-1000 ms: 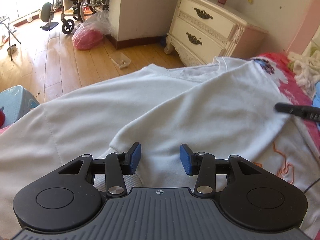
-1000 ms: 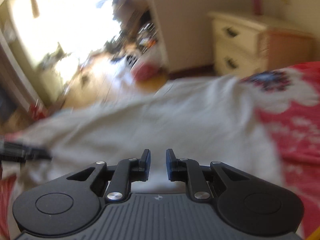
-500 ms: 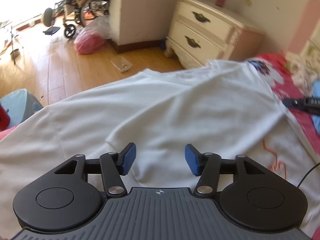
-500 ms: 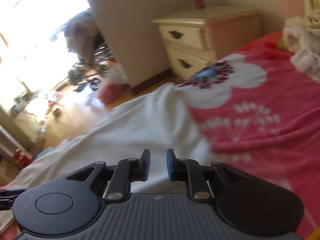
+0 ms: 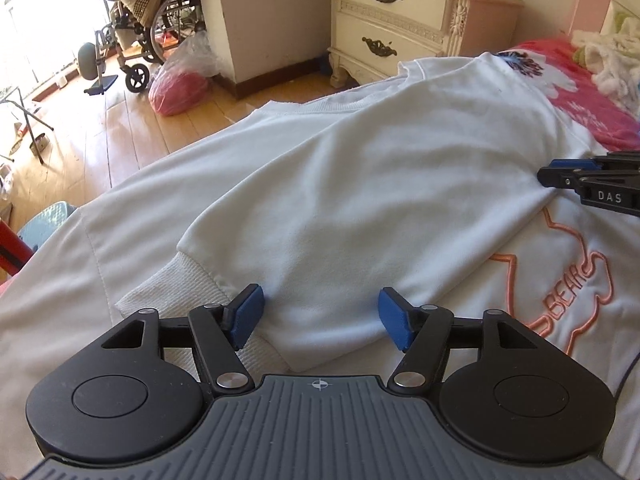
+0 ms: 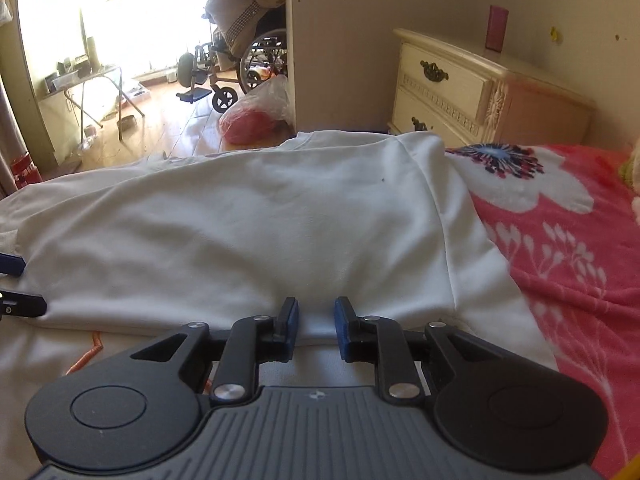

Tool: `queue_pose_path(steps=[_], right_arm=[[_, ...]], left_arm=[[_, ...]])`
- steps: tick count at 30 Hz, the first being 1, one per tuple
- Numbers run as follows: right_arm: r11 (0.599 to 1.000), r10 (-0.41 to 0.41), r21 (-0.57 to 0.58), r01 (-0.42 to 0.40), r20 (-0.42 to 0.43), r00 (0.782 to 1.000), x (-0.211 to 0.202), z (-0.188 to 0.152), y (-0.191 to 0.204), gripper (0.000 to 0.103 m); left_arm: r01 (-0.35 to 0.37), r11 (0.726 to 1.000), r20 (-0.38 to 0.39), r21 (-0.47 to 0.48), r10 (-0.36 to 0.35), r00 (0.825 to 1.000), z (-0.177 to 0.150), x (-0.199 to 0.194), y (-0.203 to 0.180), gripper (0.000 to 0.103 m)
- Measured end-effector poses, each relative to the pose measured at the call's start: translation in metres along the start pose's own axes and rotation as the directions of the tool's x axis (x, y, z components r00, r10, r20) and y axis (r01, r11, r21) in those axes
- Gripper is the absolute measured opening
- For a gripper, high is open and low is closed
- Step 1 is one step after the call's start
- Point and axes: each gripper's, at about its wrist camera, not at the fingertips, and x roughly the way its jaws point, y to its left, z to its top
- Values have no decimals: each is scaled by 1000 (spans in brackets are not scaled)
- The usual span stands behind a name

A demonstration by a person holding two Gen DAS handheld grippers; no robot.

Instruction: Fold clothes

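A white sweatshirt (image 5: 360,168) (image 6: 240,232) lies spread on the bed, with one sleeve folded across its body. The sleeve's ribbed cuff (image 5: 168,292) rests just left of my left gripper (image 5: 320,312). That gripper is wide open low over the sleeve's end and holds nothing. An orange "BEAR" print (image 5: 568,288) shows beside the sleeve. My right gripper (image 6: 316,316) (image 5: 556,172) sits at the sleeve's folded edge near the shoulder. Its fingers are a narrow gap apart, with flat cloth showing between them. The left gripper (image 6: 16,284) peeks in at the right wrist view's left edge.
A pink floral blanket (image 6: 580,260) (image 5: 580,108) covers the bed to the right, with a clothes heap (image 5: 616,60) on it. A cream nightstand (image 5: 400,28) (image 6: 460,92) stands beyond the collar. On the wooden floor are a red bag (image 5: 180,88), a wheelchair (image 5: 140,40) and a blue stool (image 5: 44,224).
My left gripper's fingers have spread wider over the sleeve's end. The right gripper swung its view right, then back onto the sleeve, its gap unchanged.
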Motion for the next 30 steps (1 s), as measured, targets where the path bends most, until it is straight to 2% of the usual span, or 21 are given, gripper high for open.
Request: queue_pose_path(steps=[5,11,18,21,27,30], right_arm=[[998,45,37,-45,19,999,-18,8,5,23],[997,55,-53,-53,27,998,-17,1,26,35],[989,43,-140,-41,12,999,-7,-10,44,39],[989,40,-141,-37,18,999,-7,-12,44,41],[988,33,-153,-29,24,999,-6,-13,44,42],[988,39,-147,-35,20,999,-6,-13,41,43]], left_arm=[[-4,1000,-7,-12,4,1000,1,1,-2,70],[-13,1000,-4,-10,13,1000,0,1,-6,74],[-12,1000,-6,-18,12,1000,0,1,-5,78],[-11,1000,-8,-19,11,1000,0,2,-6,81],[-4,1000,-12,-19,4,1000,0,4,-8,90],[-1,1000,-22,-6,1,1000,0,5,-11,100]])
